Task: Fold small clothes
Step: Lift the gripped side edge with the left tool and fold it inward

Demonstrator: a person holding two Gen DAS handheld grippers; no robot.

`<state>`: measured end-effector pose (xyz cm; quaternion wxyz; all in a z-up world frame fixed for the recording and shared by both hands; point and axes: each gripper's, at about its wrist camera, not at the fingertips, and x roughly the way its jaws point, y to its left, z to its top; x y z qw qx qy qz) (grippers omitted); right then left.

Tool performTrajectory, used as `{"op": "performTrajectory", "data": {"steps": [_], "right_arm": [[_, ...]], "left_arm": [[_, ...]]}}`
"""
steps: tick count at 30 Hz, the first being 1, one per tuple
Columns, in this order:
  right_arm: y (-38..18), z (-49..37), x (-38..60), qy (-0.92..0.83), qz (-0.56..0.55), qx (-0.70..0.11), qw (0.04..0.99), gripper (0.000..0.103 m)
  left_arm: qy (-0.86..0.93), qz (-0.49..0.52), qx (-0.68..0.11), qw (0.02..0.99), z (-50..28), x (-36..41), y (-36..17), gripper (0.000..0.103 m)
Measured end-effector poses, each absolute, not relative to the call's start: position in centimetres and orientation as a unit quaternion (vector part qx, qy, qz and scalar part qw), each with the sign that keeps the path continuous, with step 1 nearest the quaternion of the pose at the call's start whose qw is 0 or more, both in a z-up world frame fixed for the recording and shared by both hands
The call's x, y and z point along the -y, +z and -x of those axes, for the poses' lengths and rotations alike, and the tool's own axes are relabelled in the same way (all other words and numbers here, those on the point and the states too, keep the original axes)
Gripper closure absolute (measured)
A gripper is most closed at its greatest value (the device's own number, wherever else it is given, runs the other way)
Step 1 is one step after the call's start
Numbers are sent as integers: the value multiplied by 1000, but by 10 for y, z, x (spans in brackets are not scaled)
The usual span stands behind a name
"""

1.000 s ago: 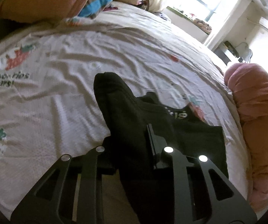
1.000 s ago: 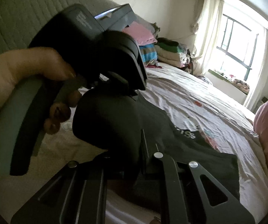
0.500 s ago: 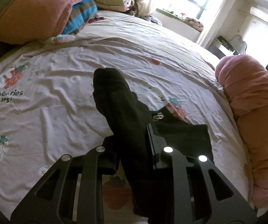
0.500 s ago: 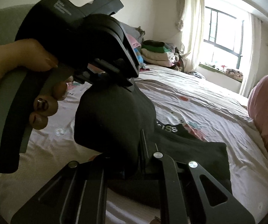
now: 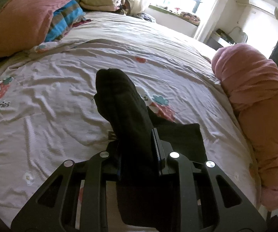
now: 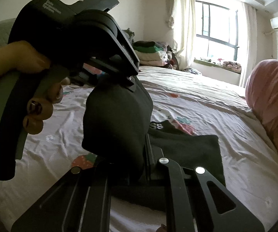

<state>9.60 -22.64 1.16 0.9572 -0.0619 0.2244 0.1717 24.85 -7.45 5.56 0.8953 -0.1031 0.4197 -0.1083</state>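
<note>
Both jaws are clamped on the black garment [image 5: 131,127]: the left gripper [image 5: 137,154] and right gripper [image 6: 127,166] hold its raised edge at lower centre, the rest trailing rightward onto the bed [image 5: 61,81]

On my bed sheet [image 5: 48,89], beside a strawberry print, I can read "…wberries" over "…bears!", with the start of both words cut off. The black garment [image 6: 187,147] lying on the bed shows white letters ending in "SS". The left hand-held gripper [image 6: 111,89] carries a small label on its housing, too blurred to read.
</note>
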Motion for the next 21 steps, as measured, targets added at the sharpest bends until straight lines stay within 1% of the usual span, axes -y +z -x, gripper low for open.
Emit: {"op": "performTrajectory", "data": {"steps": [13,21], "right_arm": [[-10,-101,267,153,11,-268,951,93],[-24,-108,284,159,-36,-296,941,93]], "left_arm": [[-128,62,-442,886,-252,119,36,86],[-130,44,-451,882,-254,133,24,86]]}}
